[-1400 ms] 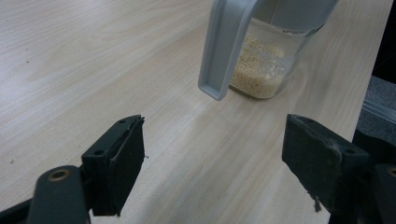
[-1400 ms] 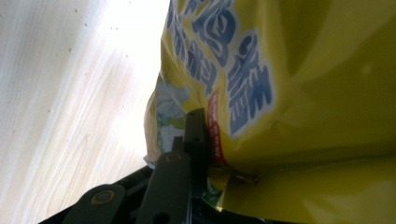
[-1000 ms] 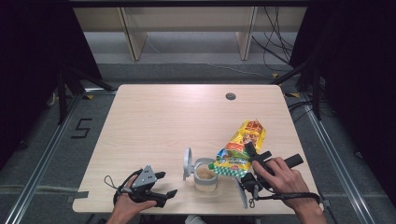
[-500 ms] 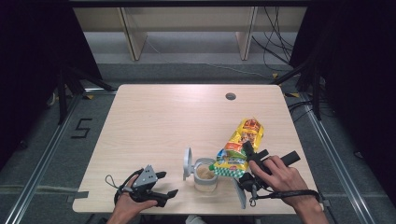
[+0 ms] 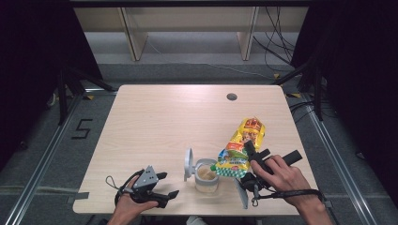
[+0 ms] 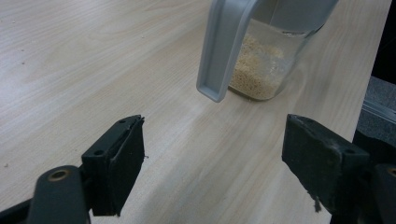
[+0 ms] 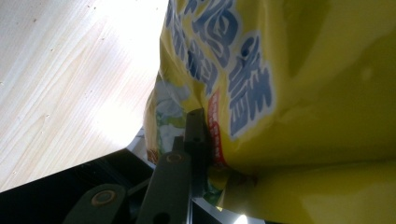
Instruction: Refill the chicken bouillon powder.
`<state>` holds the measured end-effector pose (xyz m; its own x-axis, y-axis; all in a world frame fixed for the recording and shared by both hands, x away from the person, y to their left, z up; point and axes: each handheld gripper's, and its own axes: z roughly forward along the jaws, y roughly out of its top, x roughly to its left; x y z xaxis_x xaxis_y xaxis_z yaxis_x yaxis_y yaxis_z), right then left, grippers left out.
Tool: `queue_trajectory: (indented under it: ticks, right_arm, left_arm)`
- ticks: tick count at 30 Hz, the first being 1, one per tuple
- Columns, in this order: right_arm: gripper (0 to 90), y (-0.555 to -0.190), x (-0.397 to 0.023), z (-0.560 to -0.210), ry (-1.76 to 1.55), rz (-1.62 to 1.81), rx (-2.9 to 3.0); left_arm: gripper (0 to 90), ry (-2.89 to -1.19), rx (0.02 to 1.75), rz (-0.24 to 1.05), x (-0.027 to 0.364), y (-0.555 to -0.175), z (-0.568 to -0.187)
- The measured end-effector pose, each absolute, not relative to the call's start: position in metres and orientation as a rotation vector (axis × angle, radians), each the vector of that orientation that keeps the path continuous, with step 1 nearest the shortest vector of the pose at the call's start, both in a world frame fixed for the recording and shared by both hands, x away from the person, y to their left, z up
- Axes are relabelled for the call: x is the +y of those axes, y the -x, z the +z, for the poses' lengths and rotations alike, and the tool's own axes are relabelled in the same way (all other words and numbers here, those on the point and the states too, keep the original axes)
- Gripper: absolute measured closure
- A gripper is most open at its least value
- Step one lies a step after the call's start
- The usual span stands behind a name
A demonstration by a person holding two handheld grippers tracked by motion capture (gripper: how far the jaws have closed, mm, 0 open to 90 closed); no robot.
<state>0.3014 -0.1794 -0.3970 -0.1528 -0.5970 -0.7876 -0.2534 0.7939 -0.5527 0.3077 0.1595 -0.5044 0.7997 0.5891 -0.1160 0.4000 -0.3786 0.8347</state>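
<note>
Right gripper (image 5: 248,157), held in the person's right hand (image 5: 281,176) at the near right of the table (image 5: 155,122), is clamped on a yellow snack bag (image 5: 241,147). In the right gripper view one black jaw presses into the bag's wall and the film buckles around it; the other jaw is hidden behind the bag. The bag lies tilted, its far end on the table and its near, lower end over the mouth of a clear jar (image 5: 206,176).

Large blue characters with white outlines run across the yellow film in the right gripper view (image 7: 233,60), but they are seen sideways, cut by the frame's edge and too blurred to read. A small red patch with pale print sits just beside the jaw, also unreadable. From the high view the bag shows a red panel at its far end and a green and white band near the jar; no wording can be made out there.

The jar holds a low layer of pale tan grains (image 6: 254,65). A grey lid (image 5: 188,164) stands on edge, touching the jar's left side; in the left gripper view its top is cut off.

Left gripper (image 5: 162,185) rests at the near left in the left hand (image 5: 129,206), its jaws wide apart with nothing between them, pointing toward the jar. A "5" (image 5: 80,128) is marked on the floor to the left of the table.
</note>
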Motion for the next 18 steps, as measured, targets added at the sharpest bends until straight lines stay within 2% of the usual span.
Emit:
queue_trajectory:
  ticks: [18]
  right_arm:
    - [78.1,-0.3016,-0.1827,-0.3966,0.668,-0.338,1.755]
  left_arm:
    - [20.6,-2.018,0.735,0.249,0.1595,-0.3076,-0.5045]
